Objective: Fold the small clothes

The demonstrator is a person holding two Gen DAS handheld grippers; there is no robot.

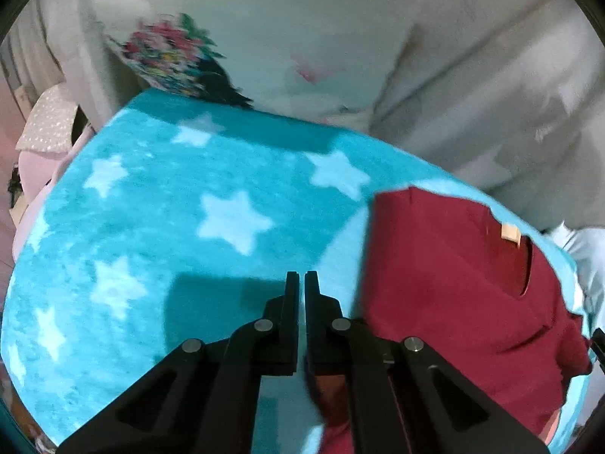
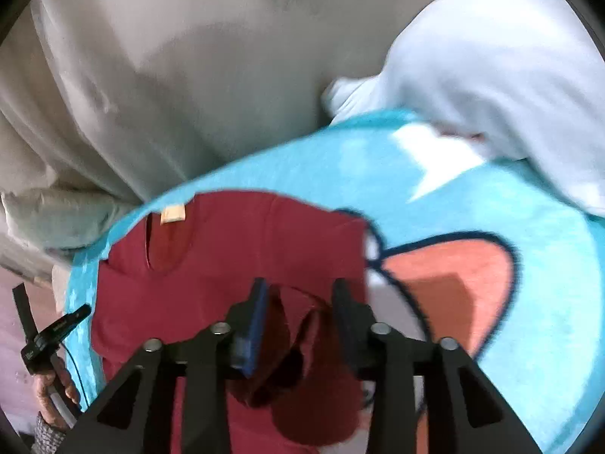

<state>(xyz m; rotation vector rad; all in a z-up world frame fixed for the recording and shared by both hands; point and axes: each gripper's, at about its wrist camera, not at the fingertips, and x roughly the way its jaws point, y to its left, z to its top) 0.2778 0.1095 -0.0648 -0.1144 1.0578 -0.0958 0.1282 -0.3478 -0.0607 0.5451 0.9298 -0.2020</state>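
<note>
A dark red shirt [image 1: 453,283] lies on a turquoise star blanket [image 1: 170,227], its collar and tan label toward the far edge. My left gripper [image 1: 301,278] is shut and empty, over the blanket just left of the shirt. In the right wrist view the red shirt [image 2: 227,265] lies below me. My right gripper [image 2: 298,287] is open, with a bunched fold of the red cloth standing between its fingers; the fingers do not press on it.
The blanket [image 2: 491,196] carries a cartoon print with an orange patch at the right. A pale blue garment [image 2: 491,75] lies at its far right edge. Grey-white bedding [image 1: 472,75] and a floral printed cloth [image 1: 170,53] lie beyond. The person's hand holds the other gripper's handle [image 2: 53,340].
</note>
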